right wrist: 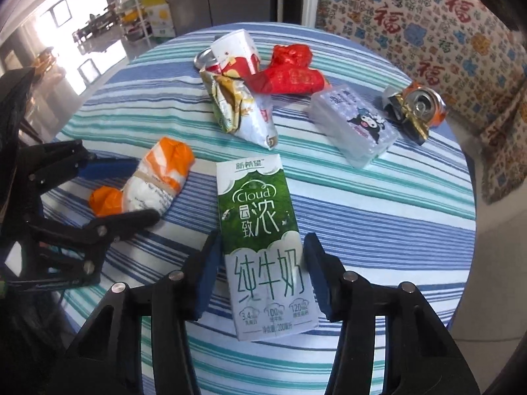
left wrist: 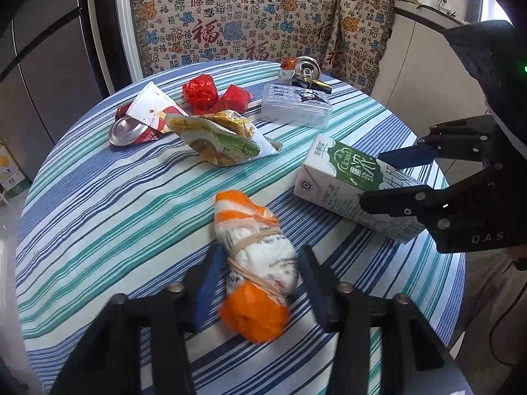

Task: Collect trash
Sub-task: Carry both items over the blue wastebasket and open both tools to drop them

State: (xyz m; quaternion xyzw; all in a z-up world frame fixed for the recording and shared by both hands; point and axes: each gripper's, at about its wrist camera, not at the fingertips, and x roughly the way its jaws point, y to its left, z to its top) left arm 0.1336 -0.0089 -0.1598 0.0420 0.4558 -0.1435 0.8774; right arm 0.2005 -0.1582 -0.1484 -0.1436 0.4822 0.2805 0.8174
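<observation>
Trash scattered on the striped tablecloth

Near: an orange-and-white bag bundle (left wrist: 255, 270) bound with rubber bands, and right of it a green-white milk carton (left wrist: 354, 191) lying flat. Far: crumpled snack bag (left wrist: 224, 138), red wrappers (left wrist: 214, 93), crushed cans (left wrist: 131, 131).

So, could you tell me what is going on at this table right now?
A person with a gripper in each hand is collecting trash from a striped round table. The left gripper is open around an orange-and-white bundle tied with rubber bands; the right gripper is open around a green milk carton lying flat. Neither looks clamped yet. Crushed cans, red wrappers, a snack bag and a clear plastic box lie farther back.
</observation>
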